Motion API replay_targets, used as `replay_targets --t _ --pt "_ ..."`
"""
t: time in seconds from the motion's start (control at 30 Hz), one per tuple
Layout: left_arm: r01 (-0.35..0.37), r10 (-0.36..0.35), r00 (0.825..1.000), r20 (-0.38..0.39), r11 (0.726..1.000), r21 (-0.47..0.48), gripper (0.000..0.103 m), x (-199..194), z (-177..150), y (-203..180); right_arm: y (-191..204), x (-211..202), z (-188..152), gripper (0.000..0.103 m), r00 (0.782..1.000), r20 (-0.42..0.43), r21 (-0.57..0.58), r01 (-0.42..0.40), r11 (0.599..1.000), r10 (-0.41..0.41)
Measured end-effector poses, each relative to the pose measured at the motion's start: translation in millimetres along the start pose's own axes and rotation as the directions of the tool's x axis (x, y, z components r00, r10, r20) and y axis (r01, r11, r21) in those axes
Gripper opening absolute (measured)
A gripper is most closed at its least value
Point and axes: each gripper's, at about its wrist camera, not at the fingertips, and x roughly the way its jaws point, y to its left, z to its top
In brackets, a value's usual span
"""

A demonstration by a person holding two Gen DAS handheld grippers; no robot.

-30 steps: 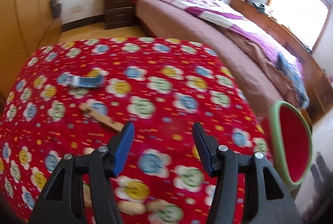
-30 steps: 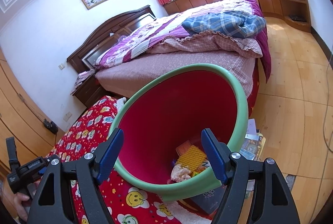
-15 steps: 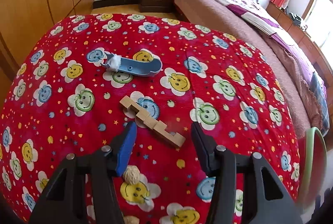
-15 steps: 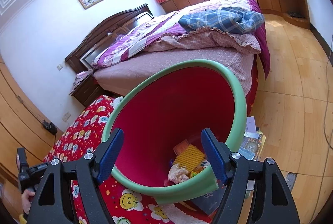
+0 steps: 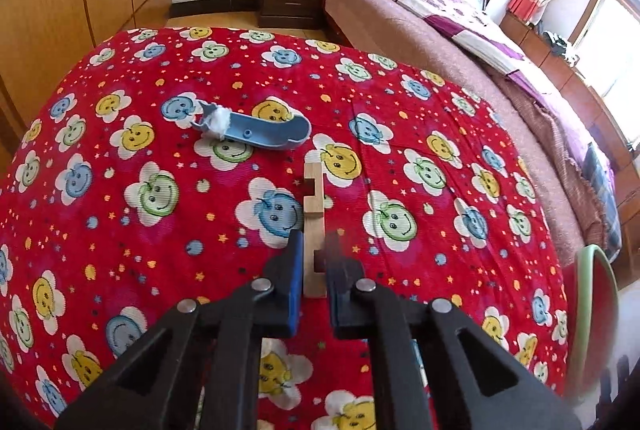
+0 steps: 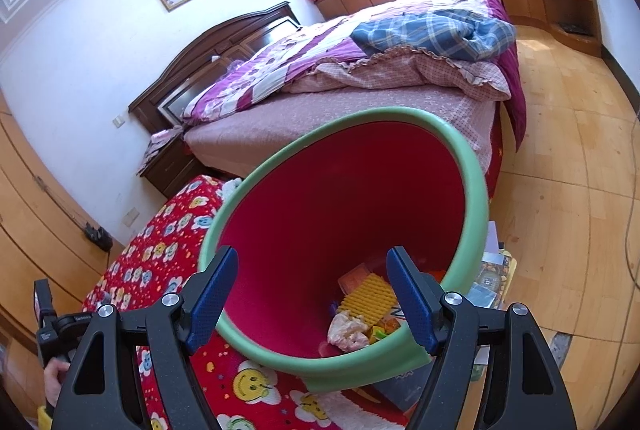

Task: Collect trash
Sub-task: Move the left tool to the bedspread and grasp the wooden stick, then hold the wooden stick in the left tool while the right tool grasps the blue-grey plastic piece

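Landmark: red cloth [image 5: 160, 230] with smiley flowers, covering the work surface
Blue tray [image 5: 256, 132]: far left-centre of the cloth, a white wad [image 5: 219, 118] resting in its left end; untouched, judged trash not yet collected
Wood piece [image 5: 313, 214]: notched strip at mid-cloth, just right of the tray and nearer the camera, lying lengthwise along the line of the fingers
Left gripper [image 5: 311, 270]: jaws drawn in on the near end of the wood piece, both pads apparently touching it; the right finger is blurred, so a firm clamp is judged, not certain
Reason for hold: gripping one end across the narrow width suits a thin strip
Bin [image 6: 468, 166]: green rim, red inside, at the cloth's right edge, tilted toward the cloth; trash already lies at its bottom
Right gripper [image 6: 312, 294]: jaws wide apart, holding nothing, poised at the bin mouth
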Motion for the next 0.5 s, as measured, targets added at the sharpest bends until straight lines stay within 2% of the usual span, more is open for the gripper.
replay_targets --t 0.2,0.5 --pt "0.018 -0.018 0.999 0.048 1.0 0.003 0.009 -28 2 17 30 -5 1 0.078 0.999 0.002 -0.066 -0.038 0.997 0.038" --pt "-0.048 0.051 0.99 0.129 0.999 -0.024 0.009 -66 19 74 100 1 -3 0.078 0.99 -0.058 -0.185 -0.137 0.973 0.128"
